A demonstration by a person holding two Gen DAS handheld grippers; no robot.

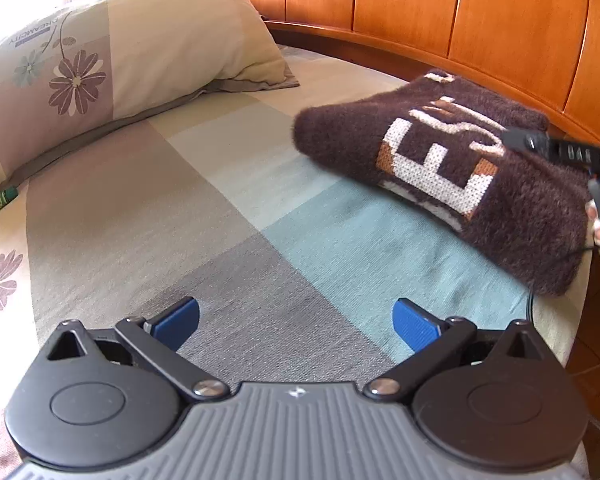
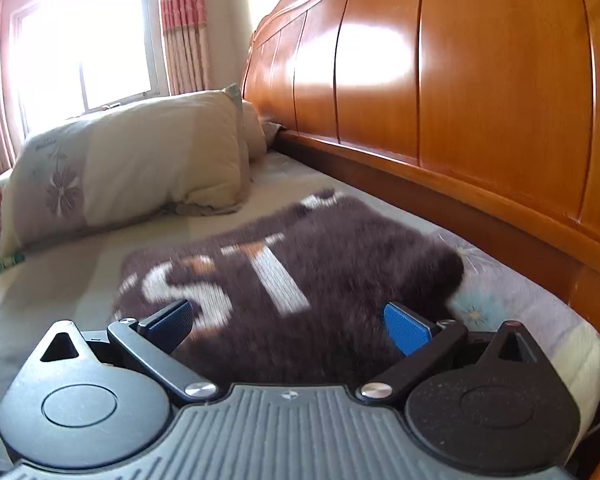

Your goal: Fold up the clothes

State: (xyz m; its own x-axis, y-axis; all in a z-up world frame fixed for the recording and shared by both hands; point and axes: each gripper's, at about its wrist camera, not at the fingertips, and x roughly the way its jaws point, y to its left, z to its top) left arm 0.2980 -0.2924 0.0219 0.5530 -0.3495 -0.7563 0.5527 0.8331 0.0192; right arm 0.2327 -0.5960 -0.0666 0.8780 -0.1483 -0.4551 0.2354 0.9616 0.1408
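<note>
A folded brown sweater (image 1: 452,168) lies on the bed (image 1: 220,208) near the headboard (image 1: 480,12), at 2 o'clock of the spread left tool (image 1: 296,320). The right tool (image 2: 288,322) hangs spread over it, pinching nothing.

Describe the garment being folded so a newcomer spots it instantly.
Start at the orange wooden headboard; on the checked bedsheet below it lies a fuzzy dark-brown knitted sweater, folded into a block. Unlike the cream flowered pillow, it carries large white letters.

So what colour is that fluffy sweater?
Dark brown sweater with white and tan lettering, clearest from the left wrist.
</note>
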